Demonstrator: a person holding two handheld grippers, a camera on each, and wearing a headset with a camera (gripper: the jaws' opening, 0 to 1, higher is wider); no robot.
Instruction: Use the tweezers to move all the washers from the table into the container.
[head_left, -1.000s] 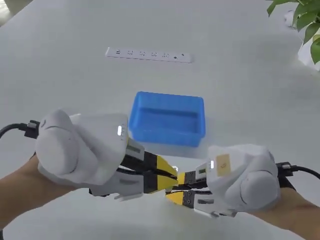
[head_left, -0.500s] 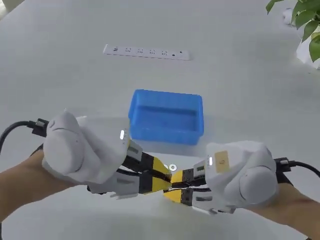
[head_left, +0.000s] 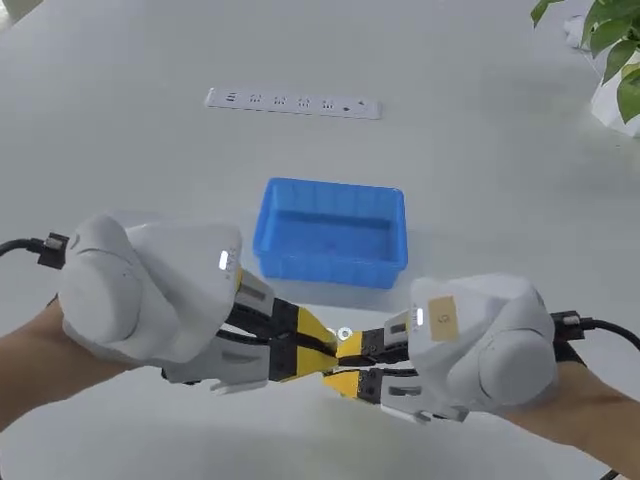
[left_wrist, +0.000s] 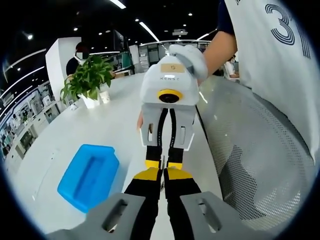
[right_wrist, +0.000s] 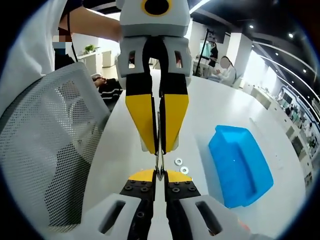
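Since the earlier frame our left gripper (head_left: 322, 350) has slid slightly away from the container (head_left: 325, 265), its tips still meeting the right gripper (head_left: 348, 367). One washer (head_left: 345, 334) lies just before the container's near wall. In the left gripper view we see both pairs of jaws pressed together beside the container. In the right gripper view both clamp the tweezers (right_wrist: 159, 145), with two washers (right_wrist: 178, 161) near the container.

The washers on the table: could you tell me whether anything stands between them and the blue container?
Nothing visible does. Two washers lie on the bare table beside the blue container, only tabletop between. The tweezers, held by the left gripper and right gripper, lie off that path.
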